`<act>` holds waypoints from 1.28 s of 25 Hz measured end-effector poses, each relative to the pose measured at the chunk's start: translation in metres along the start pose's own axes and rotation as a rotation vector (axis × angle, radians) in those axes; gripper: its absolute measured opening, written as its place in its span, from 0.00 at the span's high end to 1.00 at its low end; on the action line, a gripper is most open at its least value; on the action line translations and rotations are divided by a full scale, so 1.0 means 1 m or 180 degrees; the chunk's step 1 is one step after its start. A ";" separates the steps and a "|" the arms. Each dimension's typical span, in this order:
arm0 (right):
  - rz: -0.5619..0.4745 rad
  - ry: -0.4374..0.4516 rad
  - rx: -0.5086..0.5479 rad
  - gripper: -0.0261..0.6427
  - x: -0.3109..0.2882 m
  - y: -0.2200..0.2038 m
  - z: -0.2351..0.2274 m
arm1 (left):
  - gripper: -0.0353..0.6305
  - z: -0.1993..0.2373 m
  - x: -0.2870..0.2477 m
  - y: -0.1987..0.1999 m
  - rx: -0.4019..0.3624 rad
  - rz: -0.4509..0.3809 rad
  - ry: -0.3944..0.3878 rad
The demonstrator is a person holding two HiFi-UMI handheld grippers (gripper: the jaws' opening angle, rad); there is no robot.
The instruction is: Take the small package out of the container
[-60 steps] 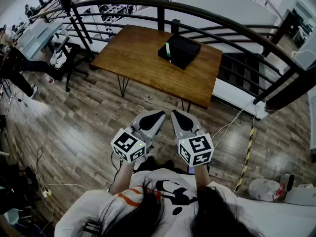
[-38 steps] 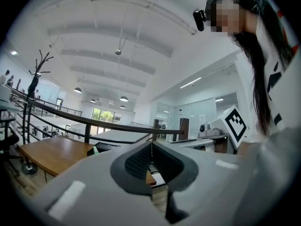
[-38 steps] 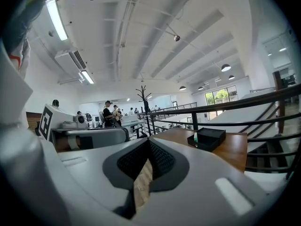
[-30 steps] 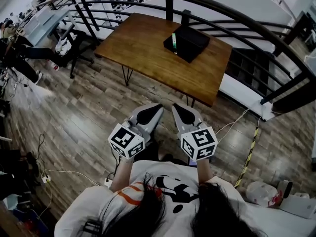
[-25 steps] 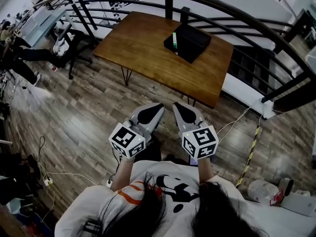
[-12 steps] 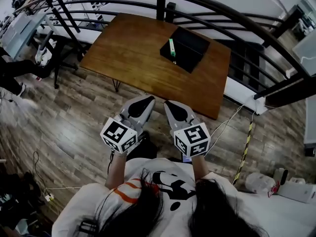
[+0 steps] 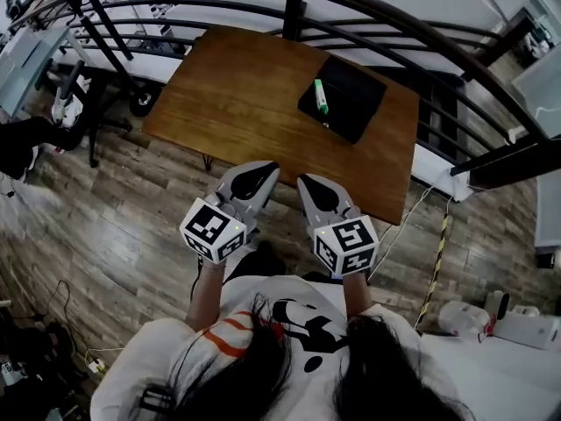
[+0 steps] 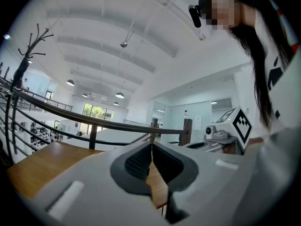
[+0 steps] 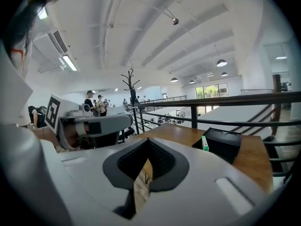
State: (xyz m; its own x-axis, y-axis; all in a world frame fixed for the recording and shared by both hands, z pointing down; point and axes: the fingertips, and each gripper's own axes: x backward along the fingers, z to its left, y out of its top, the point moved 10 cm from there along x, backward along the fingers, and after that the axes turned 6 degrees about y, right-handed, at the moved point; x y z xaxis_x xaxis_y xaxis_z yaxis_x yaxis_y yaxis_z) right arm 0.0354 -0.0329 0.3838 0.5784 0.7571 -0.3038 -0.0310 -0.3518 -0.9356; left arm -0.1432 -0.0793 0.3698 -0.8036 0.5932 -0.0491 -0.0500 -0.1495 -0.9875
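A black container [image 7: 346, 99] lies on the far right part of a wooden table [image 7: 237, 86]. The small green package [image 7: 321, 96] stands at the container's left edge. In the right gripper view the container [image 9: 225, 143] and the green package [image 9: 204, 143] sit ahead and to the right. My left gripper [image 7: 252, 172] and right gripper [image 7: 312, 183] are held side by side over the floor, short of the table's near edge. Both are shut, with nothing between their jaws. The left gripper [image 8: 151, 147] points at the table's left part [image 8: 37, 164]; the right gripper [image 9: 148, 142] aims along the table.
A curved black railing [image 7: 412, 33] runs behind and to the right of the table. A black-and-yellow strip and a cable [image 7: 436, 266] lie on the wooden floor at the right. A chair [image 7: 83, 103] stands left of the table. White bags [image 7: 473, 318] sit at the lower right.
The person has stepped toward the table, which now lies closer and more centred. Both grippers stayed shut and side by side in front of the body.
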 end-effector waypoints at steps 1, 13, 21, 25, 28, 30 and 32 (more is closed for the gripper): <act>-0.0015 -0.0030 -0.0007 0.93 0.003 -0.002 -0.001 | 0.95 -0.003 -0.001 -0.001 -0.0007 0.0001 -0.0030; 0.0054 -0.0144 -0.0042 0.93 -0.042 0.008 -0.004 | 0.95 0.045 -0.009 -0.008 0.0088 0.0127 -0.0233; 0.0060 -0.0262 -0.0171 0.92 -0.061 0.014 -0.052 | 0.95 0.064 -0.053 -0.005 0.0103 0.0211 -0.0312; 0.0073 -0.0282 -0.0185 0.92 -0.072 0.017 -0.082 | 0.95 0.071 -0.080 -0.001 0.0081 0.0175 -0.0326; 0.0102 -0.0310 -0.0188 0.90 -0.092 0.020 -0.101 | 0.95 0.089 -0.096 0.001 0.0083 0.0169 -0.0328; 0.0144 -0.0324 -0.0206 0.89 -0.105 0.023 -0.115 | 0.95 0.101 -0.108 0.002 0.0097 0.0198 -0.0320; 0.0195 -0.0339 -0.0224 0.88 -0.112 0.025 -0.132 | 0.95 0.107 -0.121 0.003 0.0118 0.0233 -0.0304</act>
State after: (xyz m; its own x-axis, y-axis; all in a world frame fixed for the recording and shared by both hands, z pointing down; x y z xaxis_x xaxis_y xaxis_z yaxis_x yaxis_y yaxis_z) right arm 0.0771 -0.1994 0.4180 0.4873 0.7858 -0.3808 -0.0042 -0.4339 -0.9009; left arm -0.1093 -0.2360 0.3889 -0.8587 0.5018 -0.1046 -0.0096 -0.2198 -0.9755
